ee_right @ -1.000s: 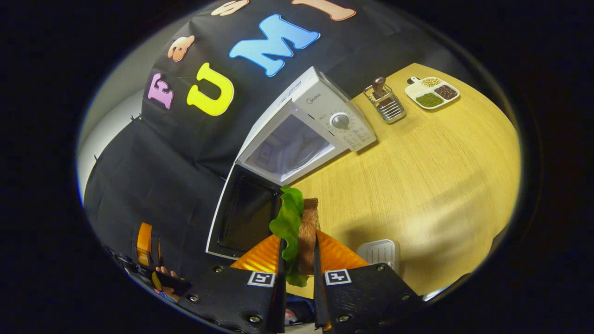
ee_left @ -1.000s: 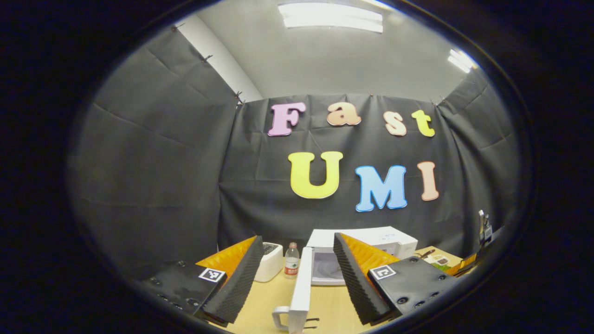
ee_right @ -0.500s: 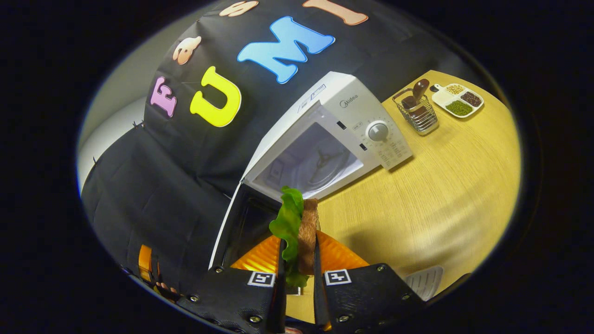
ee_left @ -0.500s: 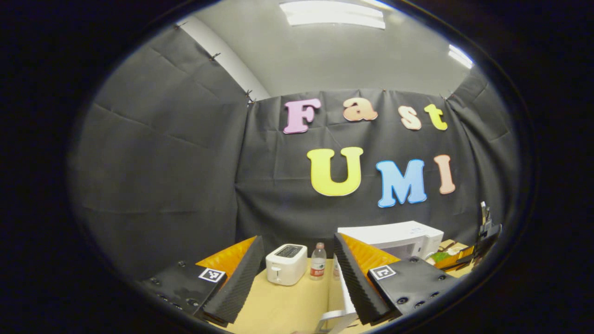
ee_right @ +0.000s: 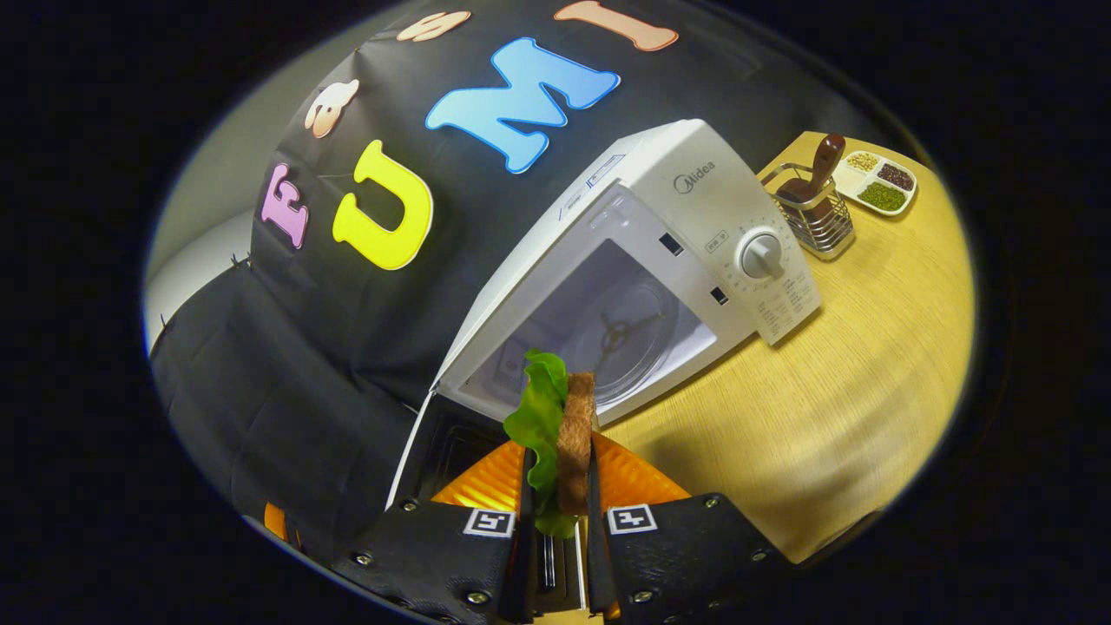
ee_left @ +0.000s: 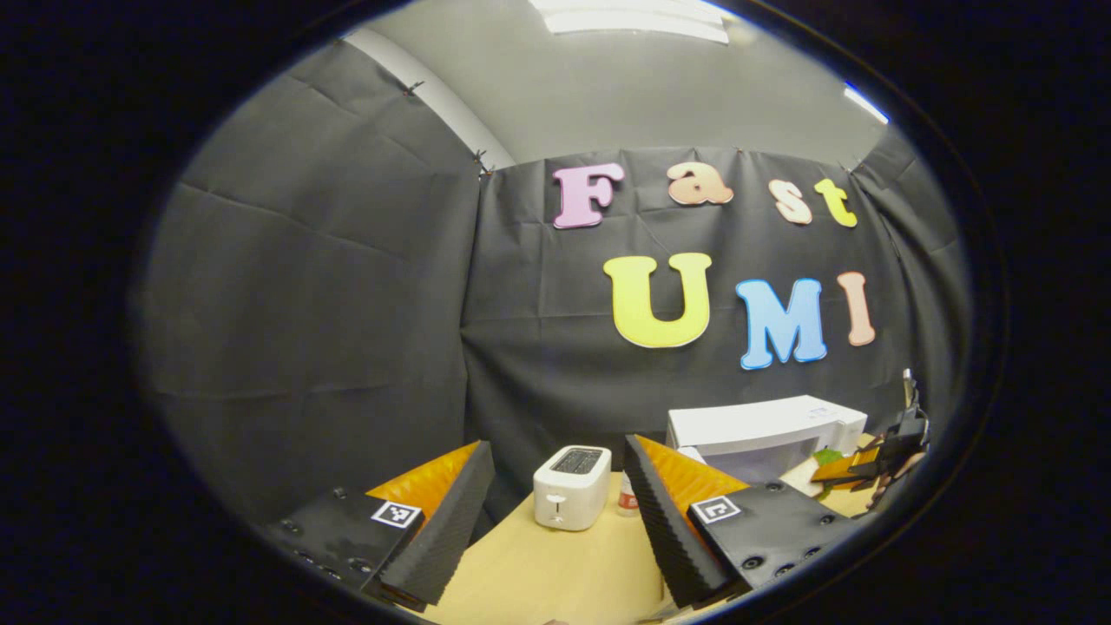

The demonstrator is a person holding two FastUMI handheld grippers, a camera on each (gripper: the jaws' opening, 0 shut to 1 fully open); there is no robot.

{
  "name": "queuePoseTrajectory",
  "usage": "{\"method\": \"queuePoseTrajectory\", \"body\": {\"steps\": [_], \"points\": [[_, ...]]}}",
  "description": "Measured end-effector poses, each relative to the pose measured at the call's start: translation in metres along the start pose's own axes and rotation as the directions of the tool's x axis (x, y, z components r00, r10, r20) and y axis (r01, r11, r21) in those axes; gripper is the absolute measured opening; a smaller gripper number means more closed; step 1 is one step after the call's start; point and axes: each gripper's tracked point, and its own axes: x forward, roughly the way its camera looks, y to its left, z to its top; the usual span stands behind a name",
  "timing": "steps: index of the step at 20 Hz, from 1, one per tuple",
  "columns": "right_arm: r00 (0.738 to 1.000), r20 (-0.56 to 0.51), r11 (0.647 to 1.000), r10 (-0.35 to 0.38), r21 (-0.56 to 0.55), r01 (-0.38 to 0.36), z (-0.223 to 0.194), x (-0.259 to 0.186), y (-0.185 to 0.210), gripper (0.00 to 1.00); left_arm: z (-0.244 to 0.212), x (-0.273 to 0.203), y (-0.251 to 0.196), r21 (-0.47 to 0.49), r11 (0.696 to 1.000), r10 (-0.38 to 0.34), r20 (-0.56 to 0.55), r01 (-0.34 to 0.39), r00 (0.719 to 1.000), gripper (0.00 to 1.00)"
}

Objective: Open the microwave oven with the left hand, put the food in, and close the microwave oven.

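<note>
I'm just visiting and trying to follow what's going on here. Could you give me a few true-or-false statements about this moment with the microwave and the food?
1. The microwave door is open. True.
2. The right gripper is empty. False: it is shut on a sandwich with lettuce.
3. The sandwich already lies inside the microwave. False: it is held in front of the opening.
4. A white toaster stands on the table. True.
5. The left gripper is open, holding nothing. True.
</note>
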Motion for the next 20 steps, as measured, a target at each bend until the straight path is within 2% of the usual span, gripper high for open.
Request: {"method": "queuePoseTrajectory", "body": {"steps": [4,12,14,19,20], "points": [[0.997,0.07,1.0,0.011,-0.015,-0.01,0.005,0.036,0.005,0.24,-0.014,0.006,0.023,0.012,1.0,0.02,-0.03,-0.02,0.999,0.97],[0.978,0.206,1.0,-0.026,0.017,0.023,0.015,0.103,-0.004,0.26,-0.033,0.004,0.071,0.049,0.995,0.094,-0.086,-0.09,0.992,0.98],[0.973,0.225,0.999,-0.043,0.031,0.037,0.018,0.116,-0.01,0.26,-0.034,0.0,0.084,0.049,0.992,0.122,-0.098,-0.118,0.988,0.98],[0.969,0.245,0.995,-0.044,0.101,0.02,0.027,0.148,-0.018,0.26,-0.04,-0.009,0.093,0.082,0.987,0.148,-0.118,-0.139,0.982,0.98],[0.969,0.243,0.994,-0.05,0.11,0.023,0.028,0.153,-0.02,0.31,-0.041,-0.008,0.09,0.081,0.987,0.147,-0.12,-0.138,0.982,0.98]]}}
